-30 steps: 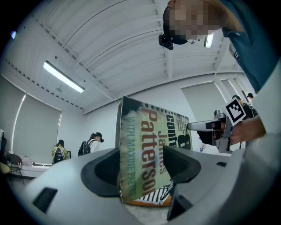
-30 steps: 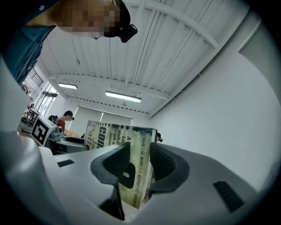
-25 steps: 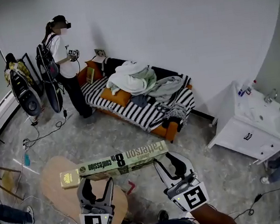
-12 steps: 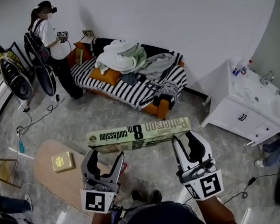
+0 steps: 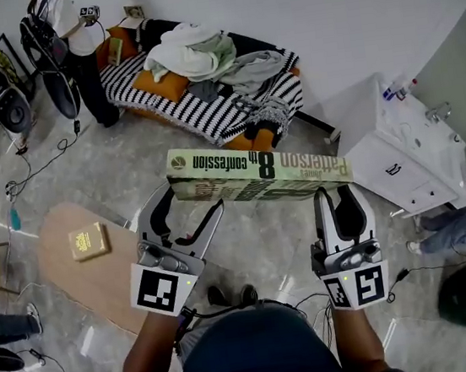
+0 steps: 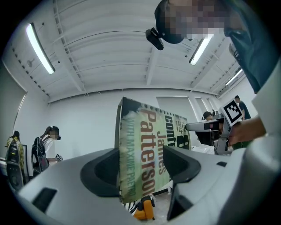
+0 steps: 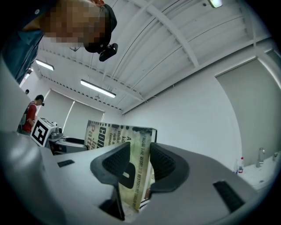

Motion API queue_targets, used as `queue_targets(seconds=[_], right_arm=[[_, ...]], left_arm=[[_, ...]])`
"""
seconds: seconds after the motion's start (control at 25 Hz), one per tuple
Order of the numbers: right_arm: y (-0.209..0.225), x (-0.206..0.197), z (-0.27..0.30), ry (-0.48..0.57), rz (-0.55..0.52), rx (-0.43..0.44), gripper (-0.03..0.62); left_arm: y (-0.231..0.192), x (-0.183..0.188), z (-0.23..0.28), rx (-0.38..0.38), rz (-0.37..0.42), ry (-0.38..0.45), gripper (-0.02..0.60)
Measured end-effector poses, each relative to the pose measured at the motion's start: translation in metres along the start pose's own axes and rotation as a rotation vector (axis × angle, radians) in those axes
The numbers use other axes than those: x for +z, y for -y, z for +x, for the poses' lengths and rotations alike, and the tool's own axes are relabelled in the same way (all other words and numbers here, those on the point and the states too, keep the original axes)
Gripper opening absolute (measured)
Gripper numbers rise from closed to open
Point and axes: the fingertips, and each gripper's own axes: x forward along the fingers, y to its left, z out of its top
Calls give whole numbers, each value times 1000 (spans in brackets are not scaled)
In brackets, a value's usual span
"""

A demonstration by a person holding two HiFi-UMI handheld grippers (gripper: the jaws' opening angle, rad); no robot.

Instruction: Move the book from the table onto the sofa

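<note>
A thick green book [image 5: 257, 173] hangs in the air over the grey floor, spine up. One end sits in the left gripper [image 5: 190, 214], the other in the right gripper [image 5: 342, 206]. Beyond it stands the striped sofa [image 5: 207, 116] (heaped with clothes [image 5: 194, 50]). The wooden table [image 5: 66, 279] at left bears a small yellow volume [image 5: 87, 241].

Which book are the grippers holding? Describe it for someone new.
In front of the striped sofa, over the grey floor, the left gripper and right gripper hold one large book between them. It is green with "8th confession" on its spine, unlike the small yellow book on the wooden table.
</note>
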Motion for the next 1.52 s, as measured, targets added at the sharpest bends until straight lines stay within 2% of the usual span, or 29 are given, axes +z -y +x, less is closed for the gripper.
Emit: queue_targets(seconds=[0.24,0.44,0.6,0.8,0.92,1.16,1.52], right_arm=[[7,-9,9,0,-20,-41,150],[28,-6,38,-18,-15,-51,150],[54,-19,52,-14,-9,-46,150],[92,-37,71,-9,14,-21,150],[119,-47,83,-6,29,0,150],[182,-63,112,1,44,37,150],[184,-64,113,7,41,37,149]], left_arm=[[-7,-11,20,-43,-10,20,290],[-20,-5,52,-55,-22,-8,290],[-21,-7,87,-50,17,47,290],[-13,-23,123,-25,-2,-23,290],[-10,-21,152,-3,33,2,290],[1,-26,217,34,46,-13,290],[2,-31,221,35,37,-20,290]])
